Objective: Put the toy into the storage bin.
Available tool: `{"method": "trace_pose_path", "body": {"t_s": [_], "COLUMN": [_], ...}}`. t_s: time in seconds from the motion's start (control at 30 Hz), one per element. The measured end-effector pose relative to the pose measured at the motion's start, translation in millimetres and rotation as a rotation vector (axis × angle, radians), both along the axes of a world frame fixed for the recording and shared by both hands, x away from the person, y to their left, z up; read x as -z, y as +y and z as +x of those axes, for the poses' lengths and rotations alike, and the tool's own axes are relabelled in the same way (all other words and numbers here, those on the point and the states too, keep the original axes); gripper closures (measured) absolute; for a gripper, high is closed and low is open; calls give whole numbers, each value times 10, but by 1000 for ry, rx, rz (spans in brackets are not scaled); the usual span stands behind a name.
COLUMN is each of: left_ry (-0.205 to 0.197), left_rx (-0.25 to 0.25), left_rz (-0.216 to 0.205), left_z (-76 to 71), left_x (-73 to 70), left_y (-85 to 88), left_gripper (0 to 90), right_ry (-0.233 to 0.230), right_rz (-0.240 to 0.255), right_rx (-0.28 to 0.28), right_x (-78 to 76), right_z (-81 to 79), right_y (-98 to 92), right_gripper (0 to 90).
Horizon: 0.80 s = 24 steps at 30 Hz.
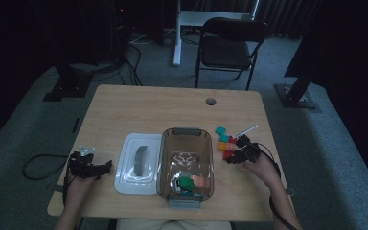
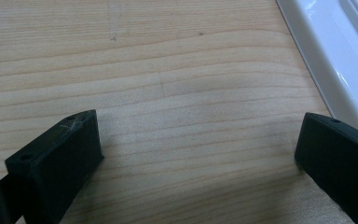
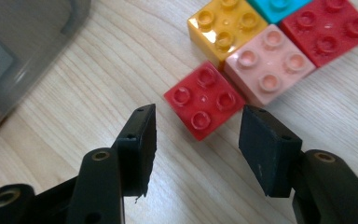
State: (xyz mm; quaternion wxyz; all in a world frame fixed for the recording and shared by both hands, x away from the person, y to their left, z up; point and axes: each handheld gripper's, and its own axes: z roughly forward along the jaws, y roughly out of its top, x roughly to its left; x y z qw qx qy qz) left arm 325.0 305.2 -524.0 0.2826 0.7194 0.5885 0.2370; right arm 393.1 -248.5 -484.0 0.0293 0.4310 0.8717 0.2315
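Observation:
Several toy bricks lie in a cluster on the wooden table to the right of the bin. A red brick lies nearest my right gripper, just ahead of its jaws. Those jaws stand apart on either side of the brick's near corner, and neither pad touches it. Behind it are an orange brick, a pink brick, a second red brick and a teal brick. In the high view my right gripper sits low over the red brick. My left gripper is open over bare wood.
A clear grey bin stands mid-table, with a green brick and other bricks inside. A white lid lies to its left, and its rim is close to my left gripper. A folding chair stands beyond the table.

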Motion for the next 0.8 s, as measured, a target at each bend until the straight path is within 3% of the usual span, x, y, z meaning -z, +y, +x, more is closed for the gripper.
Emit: {"method": "trace_pose_path", "body": {"t_s": [0.13,0.4,0.47,0.57,0.8], "left_ry": [-1,-1,0,0,0], "left_rx": [-1,-1,0,0,0], "left_rz": [-1,-1,0,0,0], "left_z": [0,0,0,0,0], "left_x": [0,1,0,0,0], "left_y": [-1,-1,0,0,0], "left_gripper": [9,9,9,9,9], "right_ry": [-6,-4,-4,-42,-68], "right_rz": [-31,-28,-28,-65,-107], "right_rx": [-2,88,88,110,102], "right_x": [33,80,80,88,92], "right_z": [21,91,91,111,67], "right_y": [70,189,189,243,262], "right_gripper": [458,422,422,454,475]}}
